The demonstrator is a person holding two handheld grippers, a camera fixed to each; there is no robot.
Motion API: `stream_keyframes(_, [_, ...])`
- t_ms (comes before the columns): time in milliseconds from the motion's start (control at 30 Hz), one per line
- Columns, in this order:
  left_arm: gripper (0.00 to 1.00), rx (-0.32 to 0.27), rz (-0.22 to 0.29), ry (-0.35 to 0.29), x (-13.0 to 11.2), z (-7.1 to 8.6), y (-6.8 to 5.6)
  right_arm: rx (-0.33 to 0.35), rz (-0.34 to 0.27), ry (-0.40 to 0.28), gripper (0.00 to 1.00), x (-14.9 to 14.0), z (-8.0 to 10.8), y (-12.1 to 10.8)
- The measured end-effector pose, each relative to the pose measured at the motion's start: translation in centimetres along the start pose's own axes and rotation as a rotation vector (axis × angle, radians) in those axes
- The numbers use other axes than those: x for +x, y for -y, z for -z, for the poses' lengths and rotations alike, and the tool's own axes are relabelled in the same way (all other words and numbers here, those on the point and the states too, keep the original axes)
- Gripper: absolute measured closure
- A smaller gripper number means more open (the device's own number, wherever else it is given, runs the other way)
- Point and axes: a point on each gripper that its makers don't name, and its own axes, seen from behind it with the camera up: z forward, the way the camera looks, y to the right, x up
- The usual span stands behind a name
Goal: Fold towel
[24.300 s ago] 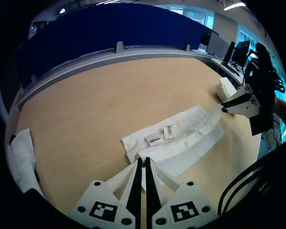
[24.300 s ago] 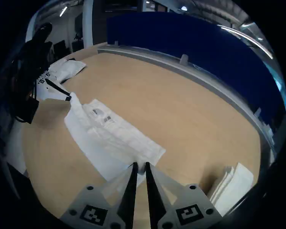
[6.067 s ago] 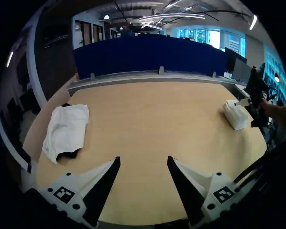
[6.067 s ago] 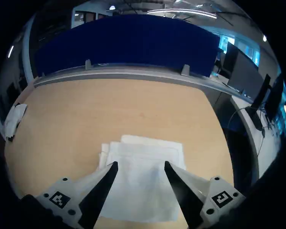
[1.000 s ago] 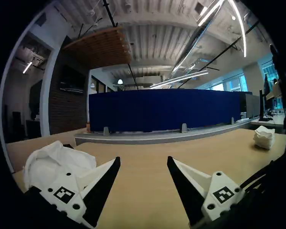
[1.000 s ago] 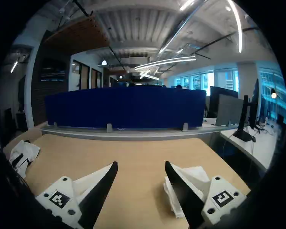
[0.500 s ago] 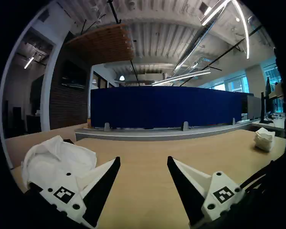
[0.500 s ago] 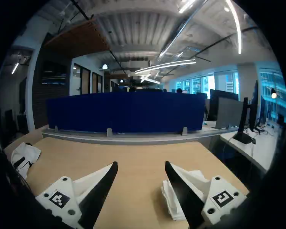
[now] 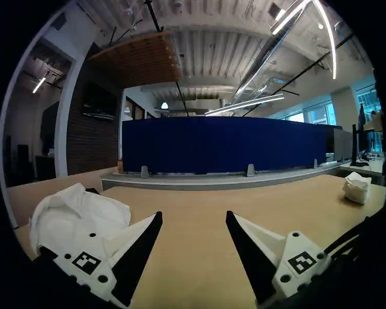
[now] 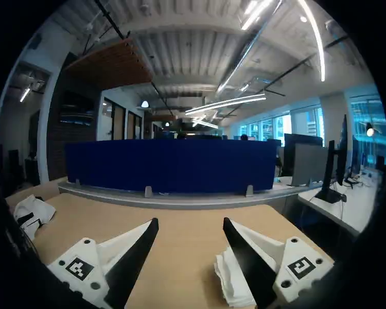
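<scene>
The wooden desk (image 9: 203, 206) lies wide and bare across its middle; the blue partition (image 9: 218, 147) runs along the desk's far edge. The left gripper (image 9: 193, 244) hangs low over the desk's near edge, fingers spread wide with nothing between them; the right gripper (image 10: 190, 250) is likewise agape and empty above that same edge. The crumpled towel (image 9: 77, 219), seemingly the one left to fold, lies heaped at the desk's left end, just beside the left gripper; the folded stack (image 10: 231, 280) sits at the desk's right end, close under the right gripper.

The heap offers no clear corner or hem, so a pinch made into it would likely catch a bunched layer; the towel would then lift as a lump rather than spread flat. The right gripper is so near the stack that a careless swing could knock it askew.

The heap's near side is hidden behind one finger of the left gripper; a dark patch (image 10: 24, 219) at its edge is too small to name; the stack's near side is cut off by a finger, so its layers cannot be counted.
</scene>
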Motion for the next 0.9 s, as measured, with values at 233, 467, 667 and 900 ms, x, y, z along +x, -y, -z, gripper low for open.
stream_keyframes(233, [0.09, 0.0, -0.001, 0.0, 0.0, 0.0, 0.1, 0.019, -0.01, -0.023, 0.02, -3.3, -0.9, 0.0])
stream_keyframes(467, [0.09, 0.0, -0.001, 0.0, -0.1, 0.0, 0.2, 0.013, -0.026, -0.038, 0.02, -7.4, -1.8, -0.6])
stream_keyframes(667, [0.09, 0.0, -0.001, 0.0, -0.1, 0.1, 0.3, -0.025, -0.074, -0.03, 0.02, -10.4, -2.8, -2.1])
stream_keyframes(900, [0.09, 0.0, -0.001, 0.0, -0.1, 0.0, 0.4, -0.019, -0.091, -0.033, 0.01, -11.9, -2.9, -1.9])
